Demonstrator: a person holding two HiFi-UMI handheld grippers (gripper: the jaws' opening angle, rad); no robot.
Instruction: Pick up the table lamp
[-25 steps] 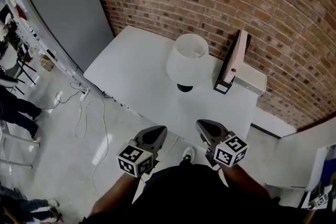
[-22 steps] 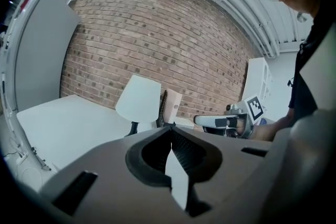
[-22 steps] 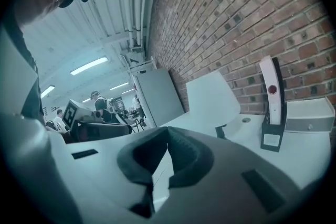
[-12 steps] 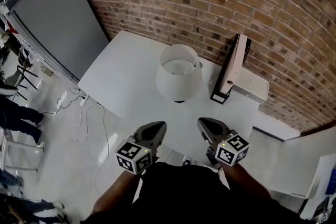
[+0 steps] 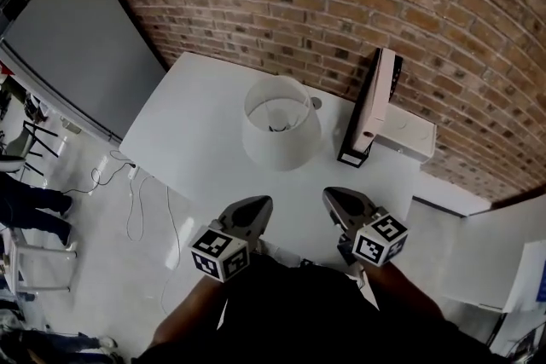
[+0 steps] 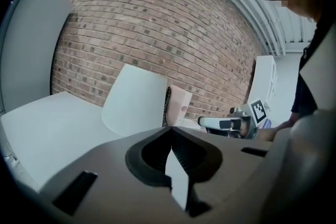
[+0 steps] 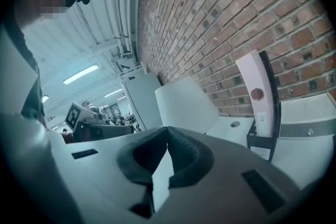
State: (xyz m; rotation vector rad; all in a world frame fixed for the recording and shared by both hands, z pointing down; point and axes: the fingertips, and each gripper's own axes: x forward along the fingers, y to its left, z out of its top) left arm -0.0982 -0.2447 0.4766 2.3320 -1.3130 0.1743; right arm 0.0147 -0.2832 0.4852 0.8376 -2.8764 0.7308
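Fingers point(image 6: 149, 157) of the left gripper point(image 5: 258, 205): pressed together, nothing between them. Fingers point(image 7: 184, 159) of the right gripper point(image 5: 333, 197): likewise pressed together and empty. Both grippers: held side by side at the near edge of the desk point(image 5: 183, 128), the person having closed in on it over the last second. Lamp point(image 5: 281, 132): upright on the desk ahead of both grippers, untouched, its white shade nearer than before and seen more from above. Just right of it: a flat box point(image 5: 368, 106) standing on edge, then a low white box point(image 5: 408, 132); brick wall point(image 5: 341, 4) behind. Judgement: approach nearly complete, pickup not begun; fingers must spread before any hold on the lamp.
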